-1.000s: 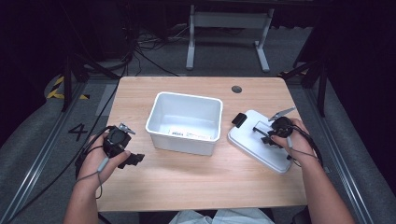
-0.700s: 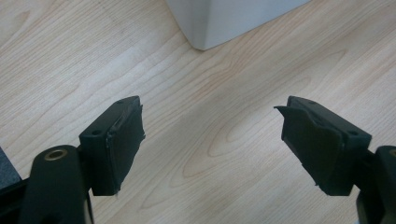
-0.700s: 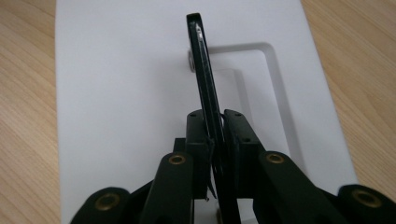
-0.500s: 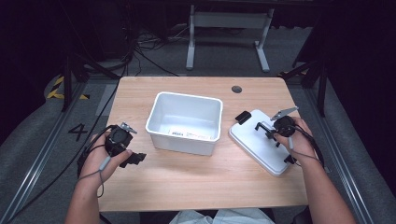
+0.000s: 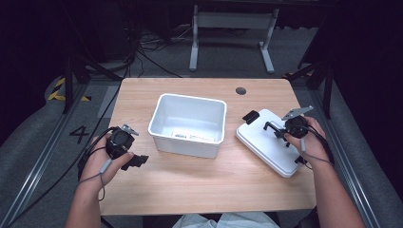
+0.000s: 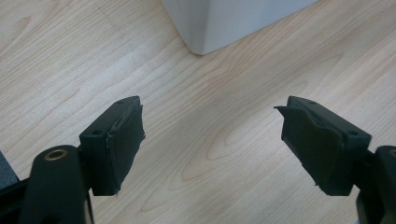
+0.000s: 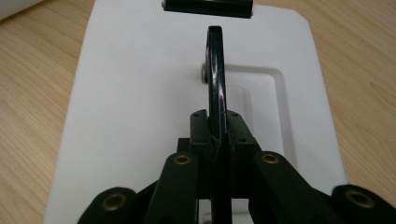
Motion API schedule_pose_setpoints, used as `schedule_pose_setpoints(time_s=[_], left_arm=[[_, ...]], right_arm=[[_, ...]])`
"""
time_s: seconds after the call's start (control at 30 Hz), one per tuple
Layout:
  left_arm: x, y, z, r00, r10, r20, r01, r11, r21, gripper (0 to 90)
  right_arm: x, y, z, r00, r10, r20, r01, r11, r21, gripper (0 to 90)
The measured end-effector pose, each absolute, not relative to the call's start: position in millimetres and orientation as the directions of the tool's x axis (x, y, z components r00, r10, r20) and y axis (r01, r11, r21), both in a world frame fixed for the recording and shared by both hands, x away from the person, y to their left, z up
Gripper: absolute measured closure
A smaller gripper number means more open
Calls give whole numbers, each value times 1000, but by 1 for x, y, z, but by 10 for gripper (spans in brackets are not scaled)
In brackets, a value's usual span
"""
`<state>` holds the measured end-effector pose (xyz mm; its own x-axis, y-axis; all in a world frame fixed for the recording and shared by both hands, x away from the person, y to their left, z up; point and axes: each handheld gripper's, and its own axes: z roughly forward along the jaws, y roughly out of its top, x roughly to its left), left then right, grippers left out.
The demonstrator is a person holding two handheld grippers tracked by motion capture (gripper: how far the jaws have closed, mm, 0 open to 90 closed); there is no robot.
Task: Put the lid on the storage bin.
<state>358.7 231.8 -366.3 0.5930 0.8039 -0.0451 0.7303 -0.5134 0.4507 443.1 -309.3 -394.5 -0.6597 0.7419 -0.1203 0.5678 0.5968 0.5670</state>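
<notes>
A white open bin [image 5: 189,124] stands in the middle of the wooden table [image 5: 190,185]. Its white lid [image 5: 266,140] lies flat to the right, with a black clip [image 5: 250,117] at its far corner and a black carry handle [image 7: 215,79] raised upright. My right gripper [image 5: 284,134] is shut on that handle [image 5: 274,128]; in the right gripper view the jaws pinch the thin black bar from both sides. My left gripper [image 5: 138,160] hovers over bare wood left of the bin, open, with nothing between its pads [image 6: 122,140]. The bin's near corner [image 6: 224,23] shows just beyond it.
A label or paper strip [image 5: 190,136] lies on the bin's floor. A dark round grommet [image 5: 241,90] sits in the table's far right part. Cables [image 5: 138,52] and a metal stand [image 5: 233,23] are on the floor behind the table.
The right gripper has shifted slightly right and toward the person with the lid's handle in it. The left hand has hardly moved.
</notes>
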Motion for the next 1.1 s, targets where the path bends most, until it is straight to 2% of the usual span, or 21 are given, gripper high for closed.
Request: schedule_pose_setpoints(time_s=[0.47, 0.77, 1.1], left_arm=[[360, 232, -367, 599, 800, -44, 728, -521, 445, 214], [360, 233, -367, 591, 805, -49, 733, -511, 448, 214], [360, 234, -365, 592, 804, -49, 732, -511, 450, 214]], right_arm=[[433, -313, -368, -646, 756, -102, 537, 545, 644, 850], [434, -313, -347, -668, 731, -140, 503, 583, 638, 850], [435, -299, -309, -701, 687, -191, 448, 633, 631, 851]])
